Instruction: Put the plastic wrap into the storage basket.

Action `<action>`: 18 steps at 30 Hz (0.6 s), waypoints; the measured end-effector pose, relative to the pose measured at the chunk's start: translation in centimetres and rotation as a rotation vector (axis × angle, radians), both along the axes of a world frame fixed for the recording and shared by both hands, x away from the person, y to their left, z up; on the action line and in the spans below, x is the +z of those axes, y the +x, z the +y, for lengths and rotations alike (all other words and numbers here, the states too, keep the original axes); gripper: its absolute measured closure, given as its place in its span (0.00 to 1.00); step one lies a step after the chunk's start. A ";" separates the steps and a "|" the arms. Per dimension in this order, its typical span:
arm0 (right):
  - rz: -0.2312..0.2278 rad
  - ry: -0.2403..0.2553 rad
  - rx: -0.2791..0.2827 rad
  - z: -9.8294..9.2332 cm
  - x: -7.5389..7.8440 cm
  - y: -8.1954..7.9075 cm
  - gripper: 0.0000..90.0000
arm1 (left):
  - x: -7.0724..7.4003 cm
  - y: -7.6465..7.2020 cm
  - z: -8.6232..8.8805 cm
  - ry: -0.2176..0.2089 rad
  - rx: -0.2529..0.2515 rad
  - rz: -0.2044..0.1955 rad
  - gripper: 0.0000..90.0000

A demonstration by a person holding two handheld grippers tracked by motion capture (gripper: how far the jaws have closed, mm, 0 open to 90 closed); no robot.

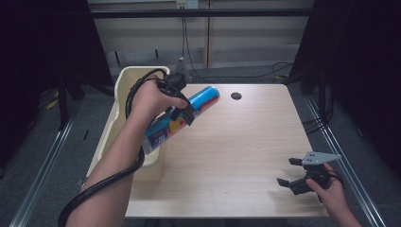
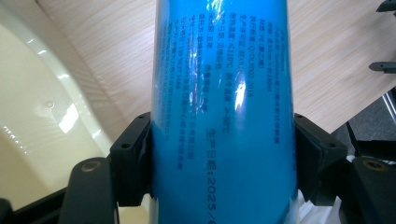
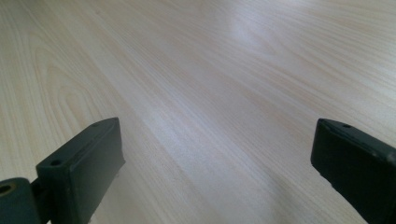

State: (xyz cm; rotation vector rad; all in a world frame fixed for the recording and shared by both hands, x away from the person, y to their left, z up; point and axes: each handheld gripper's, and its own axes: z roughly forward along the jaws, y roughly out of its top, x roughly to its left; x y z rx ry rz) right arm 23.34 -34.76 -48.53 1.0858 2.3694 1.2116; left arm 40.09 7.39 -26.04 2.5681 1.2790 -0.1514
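A blue cylindrical can [image 1: 182,118] with a white cap end and small printed text is held tilted above the table's left side, over the edge of the cream bin [image 1: 124,82]. My left gripper [image 1: 182,111] is shut on the blue can [image 2: 222,116], both pads [image 2: 135,158] pressing its sides. My right gripper [image 1: 289,171] rests low over the table's near right corner, jaws wide open with nothing between them. In the right gripper view the right gripper [image 3: 217,163] looks along bare wood.
The light wooden table [image 1: 246,142] has a round black hole [image 1: 236,96] near its far edge. The cream plastic bin [image 2: 42,116] hangs along the table's left side. Cables run along the floor behind the table.
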 end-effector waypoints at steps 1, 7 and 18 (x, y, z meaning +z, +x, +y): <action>0.000 0.000 0.000 0.0 0.0 0.0 0.03 | 0.1 0.0 0.2 -0.004 0.003 -0.005 0.36; -0.001 -0.003 0.007 0.1 0.0 0.1 0.03 | 0.7 -0.3 1.1 -0.003 0.029 -0.005 0.36; -0.003 -0.003 0.011 0.5 0.0 0.7 0.03 | 1.3 -0.6 3.0 -0.011 0.097 -0.013 0.36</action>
